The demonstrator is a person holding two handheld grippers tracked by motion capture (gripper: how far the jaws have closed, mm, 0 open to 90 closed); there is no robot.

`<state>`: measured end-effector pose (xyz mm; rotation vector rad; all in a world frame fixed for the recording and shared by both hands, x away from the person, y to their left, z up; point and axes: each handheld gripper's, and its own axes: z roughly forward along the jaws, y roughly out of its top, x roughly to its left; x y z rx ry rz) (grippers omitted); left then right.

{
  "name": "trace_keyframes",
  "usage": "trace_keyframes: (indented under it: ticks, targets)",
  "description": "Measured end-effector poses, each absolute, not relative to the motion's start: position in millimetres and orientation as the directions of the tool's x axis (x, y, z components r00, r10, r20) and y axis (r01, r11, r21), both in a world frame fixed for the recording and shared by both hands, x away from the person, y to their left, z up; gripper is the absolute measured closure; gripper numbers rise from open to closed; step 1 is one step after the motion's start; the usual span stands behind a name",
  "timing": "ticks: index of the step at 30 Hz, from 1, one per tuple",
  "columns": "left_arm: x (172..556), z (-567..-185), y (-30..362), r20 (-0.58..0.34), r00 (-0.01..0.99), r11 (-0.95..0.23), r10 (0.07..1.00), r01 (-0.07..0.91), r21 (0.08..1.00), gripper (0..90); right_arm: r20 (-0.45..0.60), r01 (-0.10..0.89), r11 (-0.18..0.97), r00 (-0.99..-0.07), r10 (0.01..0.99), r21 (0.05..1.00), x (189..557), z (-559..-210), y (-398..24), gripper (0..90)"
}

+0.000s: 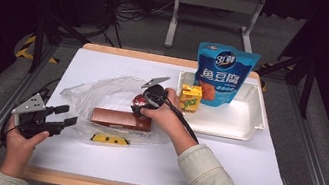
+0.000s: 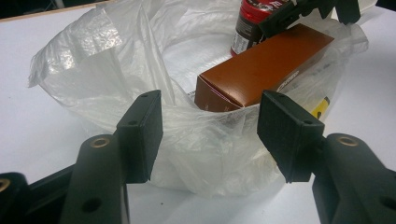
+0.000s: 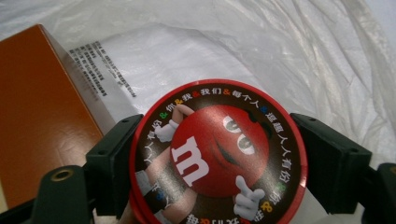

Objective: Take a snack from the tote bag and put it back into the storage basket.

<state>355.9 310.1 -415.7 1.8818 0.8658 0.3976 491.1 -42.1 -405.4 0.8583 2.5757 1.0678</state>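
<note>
At the table's near edge, the left gripper [image 1: 58, 118] waits with jaws wide apart and nothing between them, facing the mouth of a limp, flimsy plastic bag [image 2: 140, 93]. Farther in, the right gripper [image 1: 143, 103] clamps a round candy tub [image 3: 217, 151] by its rigid sides, beside a brown box [image 1: 121, 119] inside the bag. The tub is likely light and smooth, so a grip across its rim suits best.

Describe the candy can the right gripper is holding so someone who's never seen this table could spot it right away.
On the white table, find the clear plastic bag left of the white tray. The can stands in the bag, behind the long brown box, clamped by the right gripper. It is the one round thing there, with a red cartoon candy on its lid.
</note>
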Motion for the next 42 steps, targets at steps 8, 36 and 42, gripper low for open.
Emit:
trace_keyframes:
  ticks: [8,36,42]
  targets:
    - [355.8,-415.6,309.8,-0.098,0.691,-0.258,0.716,0.393,0.883,41.3,0.029,0.446,0.563,-0.801,0.598,0.696,491.9,-408.9,-40.7,22.5]
    - [355.7,-415.5,310.5,-0.099,0.689,-0.256,0.718,0.394,0.883,41.3,0.019,0.455,0.568,-0.791,0.611,0.686,491.6,-392.7,-40.0,25.0]
    - [355.6,-415.5,310.5,-0.101,0.688,-0.253,0.718,0.394,0.884,41.4,0.014,0.44,0.567,-0.799,0.602,0.696,491.0,-383.5,-40.0,25.1]
